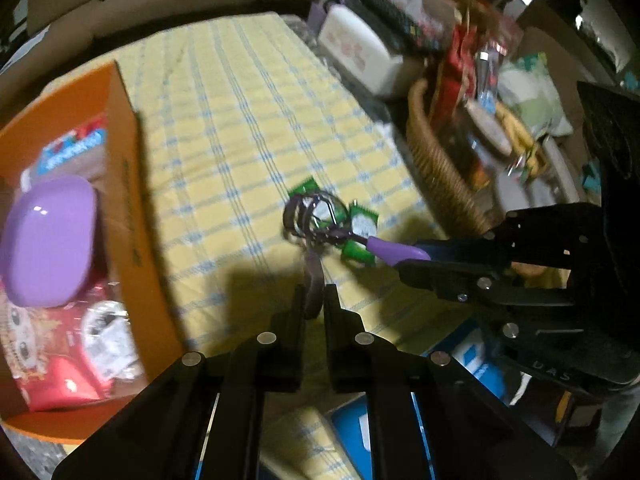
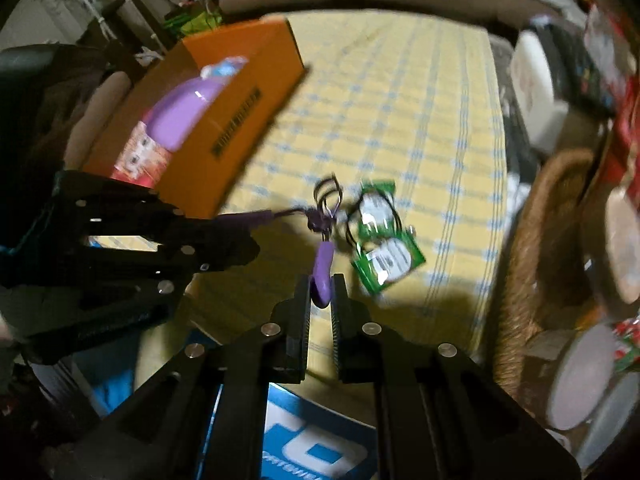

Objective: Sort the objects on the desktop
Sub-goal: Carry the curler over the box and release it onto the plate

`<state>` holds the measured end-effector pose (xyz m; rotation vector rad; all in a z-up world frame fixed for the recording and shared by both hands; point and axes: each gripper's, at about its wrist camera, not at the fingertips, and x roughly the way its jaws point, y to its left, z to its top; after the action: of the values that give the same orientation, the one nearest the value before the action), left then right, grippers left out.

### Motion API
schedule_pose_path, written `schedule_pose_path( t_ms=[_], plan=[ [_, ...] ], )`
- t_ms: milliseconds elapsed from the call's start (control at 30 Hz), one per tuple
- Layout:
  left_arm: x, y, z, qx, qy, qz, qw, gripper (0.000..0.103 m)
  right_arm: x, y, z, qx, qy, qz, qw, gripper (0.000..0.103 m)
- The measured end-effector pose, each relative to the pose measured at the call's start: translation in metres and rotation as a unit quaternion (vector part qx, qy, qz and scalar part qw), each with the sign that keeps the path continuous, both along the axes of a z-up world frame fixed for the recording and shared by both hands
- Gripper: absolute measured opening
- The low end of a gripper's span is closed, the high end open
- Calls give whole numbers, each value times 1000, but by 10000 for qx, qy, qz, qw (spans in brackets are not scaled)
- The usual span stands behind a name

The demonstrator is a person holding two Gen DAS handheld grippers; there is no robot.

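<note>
both tongs (image 1: 313, 300) (image 2: 322, 292) pinch purple plastic handles, wire-looped curler (image 1: 316, 216).

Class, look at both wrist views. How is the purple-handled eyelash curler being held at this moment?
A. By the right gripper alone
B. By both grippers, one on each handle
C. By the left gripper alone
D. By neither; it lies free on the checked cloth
B: the left gripper is shut on one purple handle and the right gripper on the other, so the eyelash curler hangs between them above the green packets.
</note>
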<state>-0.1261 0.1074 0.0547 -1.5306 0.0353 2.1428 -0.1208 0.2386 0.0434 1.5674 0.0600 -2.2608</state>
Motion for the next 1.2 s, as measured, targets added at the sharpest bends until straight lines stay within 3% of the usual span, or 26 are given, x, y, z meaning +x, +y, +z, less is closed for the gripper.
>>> schedule_pose_path(
  t_ms=[200,367,600,700,867,967,1033,1100,1133,1200],
  plan=[
    [-4,-48,54,80,448,228,9987,6,-16,-40,53,-82,457,150,9988,9],
    [-28,-119,65,54,567,691,9960,6,-48,-108,67,-138,606,478,9969,9],
    [-78,-206,18,119,334,1311,9907,7,-107,-197,20,-175,364,750,9964,10],
    [-91,-222,-14,34,152,1464,9891,7,-127,-221,-12,-44,269,783,9966,10],
    [-89,-237,-46,-83,-78,1518,9883,8,-126,-241,-48,161,131,919,9956,10],
    [-84,-239,-54,-155,-166,1603,9868,20,-124,-246,-61,264,-1,950,9951,12],
    [-77,-237,-48,-129,-110,1625,9866,41,-122,-245,-59,331,64,900,9954,17],
    [-69,-238,-37,-66,-15,1689,9856,48,-117,-239,-50,258,128,829,9961,23],
    [-66,-238,-33,-17,8,1711,9852,58,-114,-235,-44,182,152,830,9963,23],
    [-60,-239,-19,47,115,1767,9842,68,-107,-223,-27,126,267,826,9961,32]
  ],
)
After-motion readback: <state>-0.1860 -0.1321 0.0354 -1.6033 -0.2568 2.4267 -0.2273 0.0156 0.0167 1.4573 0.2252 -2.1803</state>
